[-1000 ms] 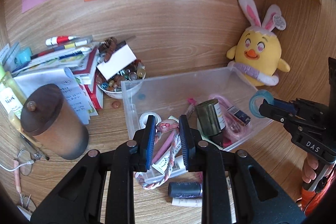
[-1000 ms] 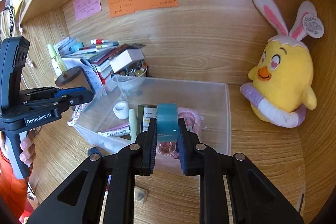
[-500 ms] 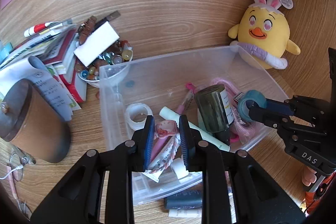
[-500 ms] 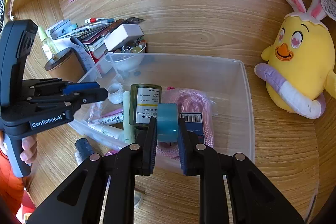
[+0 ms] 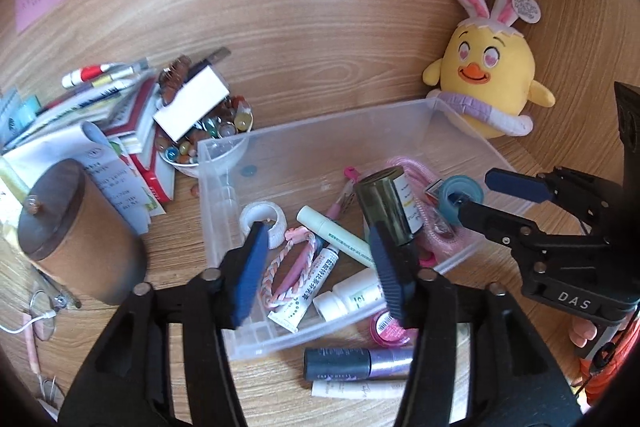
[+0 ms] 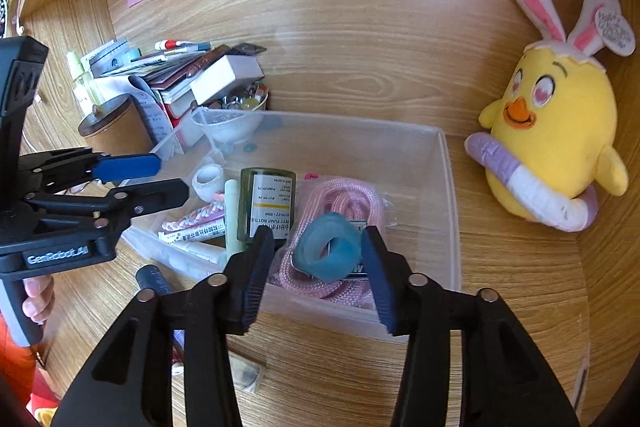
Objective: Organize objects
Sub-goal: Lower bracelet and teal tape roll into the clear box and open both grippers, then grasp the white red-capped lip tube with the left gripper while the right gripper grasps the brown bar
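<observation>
A clear plastic bin (image 5: 320, 125) (image 6: 448, 187) sits on the wooden desk, holding a dark green bottle (image 5: 386, 201) (image 6: 266, 203), pink rope (image 6: 340, 195), tubes and a white tape roll (image 5: 264, 217). My left gripper (image 5: 318, 267) is open above the bin's front; a pink-and-white braided cord (image 5: 288, 267) lies loose in the bin between its fingers. My right gripper (image 6: 318, 259) is open over the bin's right side. A teal tape roll (image 6: 326, 247) (image 5: 460, 193) is loose between its fingers, blurred, over the pink rope.
A yellow chick plush (image 5: 488, 87) (image 6: 552, 135) sits at the back right. Books and a bead bowl (image 5: 208, 131) are left of the bin, next to a brown lidded canister (image 5: 68, 227). A dark tube (image 5: 356, 363) lies in front of the bin.
Both grippers have opened. The left let go of the braided cord, which now lies in the bin. The right let go of the teal tape roll over the pink rope.
</observation>
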`<action>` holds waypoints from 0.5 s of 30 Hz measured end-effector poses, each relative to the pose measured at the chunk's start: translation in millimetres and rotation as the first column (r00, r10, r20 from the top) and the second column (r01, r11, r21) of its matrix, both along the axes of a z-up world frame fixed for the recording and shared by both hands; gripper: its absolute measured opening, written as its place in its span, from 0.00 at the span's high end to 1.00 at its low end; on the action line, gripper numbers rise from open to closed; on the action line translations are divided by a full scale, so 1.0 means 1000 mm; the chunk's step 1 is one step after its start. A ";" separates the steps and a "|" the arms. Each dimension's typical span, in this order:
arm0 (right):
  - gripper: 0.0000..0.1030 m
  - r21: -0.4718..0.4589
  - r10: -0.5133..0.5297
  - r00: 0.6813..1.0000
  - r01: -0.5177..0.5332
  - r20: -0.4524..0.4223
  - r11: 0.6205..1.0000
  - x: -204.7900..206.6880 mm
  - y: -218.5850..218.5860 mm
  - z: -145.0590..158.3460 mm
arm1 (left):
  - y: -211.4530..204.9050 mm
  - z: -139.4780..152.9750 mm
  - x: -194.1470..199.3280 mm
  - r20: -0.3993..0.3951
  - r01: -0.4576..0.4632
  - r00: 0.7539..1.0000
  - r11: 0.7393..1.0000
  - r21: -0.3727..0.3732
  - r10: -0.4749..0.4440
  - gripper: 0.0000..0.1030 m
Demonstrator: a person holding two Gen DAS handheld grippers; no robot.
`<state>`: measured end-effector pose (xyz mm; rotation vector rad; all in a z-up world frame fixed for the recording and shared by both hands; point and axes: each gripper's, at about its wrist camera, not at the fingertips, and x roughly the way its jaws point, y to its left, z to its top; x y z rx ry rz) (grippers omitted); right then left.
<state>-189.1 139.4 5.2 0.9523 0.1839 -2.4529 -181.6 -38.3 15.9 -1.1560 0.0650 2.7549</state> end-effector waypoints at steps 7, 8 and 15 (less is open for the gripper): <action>0.35 0.029 -0.018 0.997 0.020 -0.075 0.999 0.017 0.001 0.012 | -0.004 0.012 0.026 -0.061 -0.019 0.998 1.000 -0.012 0.018 0.22; 0.34 0.030 -0.017 0.997 0.019 -0.080 0.999 0.019 0.001 0.014 | -0.005 0.013 0.030 -0.066 -0.022 0.998 1.000 -0.015 0.021 0.20; 0.25 0.025 0.005 0.996 -0.002 -0.084 1.000 0.038 0.004 0.016 | -0.013 0.002 0.050 -0.040 -0.026 0.999 0.999 -0.025 0.025 0.10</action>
